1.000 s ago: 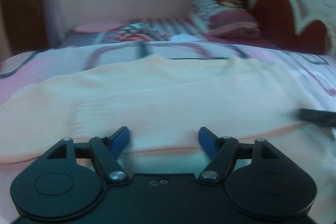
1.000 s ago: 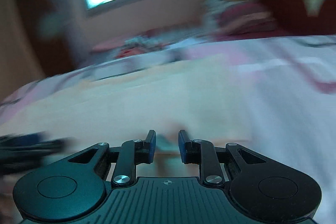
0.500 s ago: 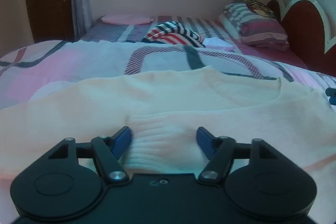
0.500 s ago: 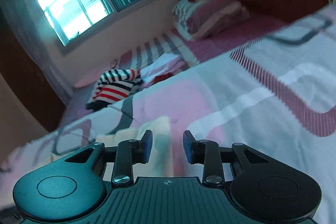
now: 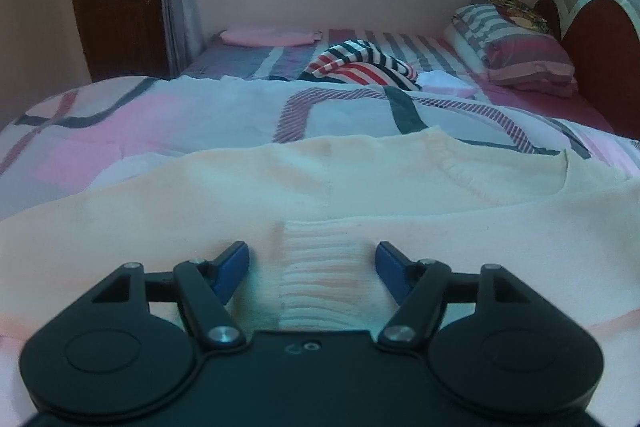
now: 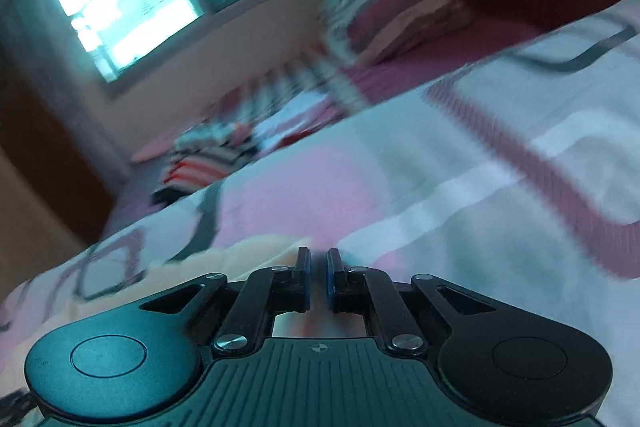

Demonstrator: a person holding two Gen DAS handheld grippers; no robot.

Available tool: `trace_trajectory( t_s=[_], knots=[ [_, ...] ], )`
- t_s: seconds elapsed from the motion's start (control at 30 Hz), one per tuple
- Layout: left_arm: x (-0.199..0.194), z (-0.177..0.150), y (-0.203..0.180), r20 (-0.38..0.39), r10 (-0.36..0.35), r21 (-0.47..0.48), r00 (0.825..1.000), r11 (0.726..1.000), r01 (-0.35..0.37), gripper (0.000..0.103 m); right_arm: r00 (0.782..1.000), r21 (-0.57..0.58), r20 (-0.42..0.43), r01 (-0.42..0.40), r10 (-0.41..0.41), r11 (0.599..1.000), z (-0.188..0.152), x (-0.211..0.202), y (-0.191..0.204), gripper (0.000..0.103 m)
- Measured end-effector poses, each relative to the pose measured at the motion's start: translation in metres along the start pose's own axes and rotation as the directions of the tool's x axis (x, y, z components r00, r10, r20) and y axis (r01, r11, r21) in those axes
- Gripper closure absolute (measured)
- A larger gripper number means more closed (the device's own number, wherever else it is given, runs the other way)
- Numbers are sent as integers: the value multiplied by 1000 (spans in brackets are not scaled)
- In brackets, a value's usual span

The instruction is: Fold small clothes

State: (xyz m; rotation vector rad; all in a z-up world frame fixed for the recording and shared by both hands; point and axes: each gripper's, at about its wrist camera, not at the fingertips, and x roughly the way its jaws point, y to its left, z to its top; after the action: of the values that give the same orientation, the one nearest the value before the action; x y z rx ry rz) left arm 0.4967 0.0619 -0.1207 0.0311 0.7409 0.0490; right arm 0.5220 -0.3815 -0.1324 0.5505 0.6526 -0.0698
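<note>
The left claw point(image 5: 312, 267) sits at the lower centre of its frame, blue fingers spread wide on either side of a ribbed cuff of the cream sweater point(image 5: 360, 187), which lies flat across the patterned bedspread point(image 5: 200, 111) through the middle of the frame. In the blurred right wrist view, the right claw point(image 6: 318, 281) is nearly pressed together at lower centre, a thin gap left; whether it pinches cloth cannot be told. A striped garment point(image 5: 360, 65) lies beyond, upper centre
</note>
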Motion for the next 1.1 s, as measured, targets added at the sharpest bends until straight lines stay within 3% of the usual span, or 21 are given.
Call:
trace_trajectory(
  t_s=[0.07,0.17,0.27,0.3,0.33,0.53,0.7,0.87,1.0,1.1],
  knots=[
    [-14,5,-5,57,11,18,998,1000,-12,37,1000,-20,19,-22,23,1000,5,-6,1,98],
    [-19,10,-20,82,-52,47,995,998,49,36,999,-143,12,-41,43,989,4,-8,18,98],
    [-7,7,-36,31,-107,85,994,991,104,30,999,-203,-47,-25,16,979,-3,4,31,98],
    [3,3,-40,-11,-80,100,997,992,80,28,996,-228,-84,8,-27,974,-8,14,34,98],
    [7,-2,-41,-5,-77,102,997,992,77,24,996,-238,-79,11,-30,971,-11,17,33,98],
    [-16,3,-37,26,-94,98,995,991,91,27,996,-245,-85,-7,-15,970,-14,-10,33,98],
    [-12,-17,-42,0,-97,132,995,987,96,24,993,-277,-115,-15,-17,961,-45,-21,39,98],
    [-24,-16,-43,12,-87,141,996,986,85,25,993,-221,-118,-23,-3,975,-45,-33,35,98],
    [-30,-30,-48,5,-112,177,994,978,110,25,991,-258,-130,-45,11,965,-57,-58,40,98],
    [-27,-33,-43,7,-122,148,993,982,119,21,992,-314,-123,-24,-16,949,-75,-58,40,98]
  ],
)
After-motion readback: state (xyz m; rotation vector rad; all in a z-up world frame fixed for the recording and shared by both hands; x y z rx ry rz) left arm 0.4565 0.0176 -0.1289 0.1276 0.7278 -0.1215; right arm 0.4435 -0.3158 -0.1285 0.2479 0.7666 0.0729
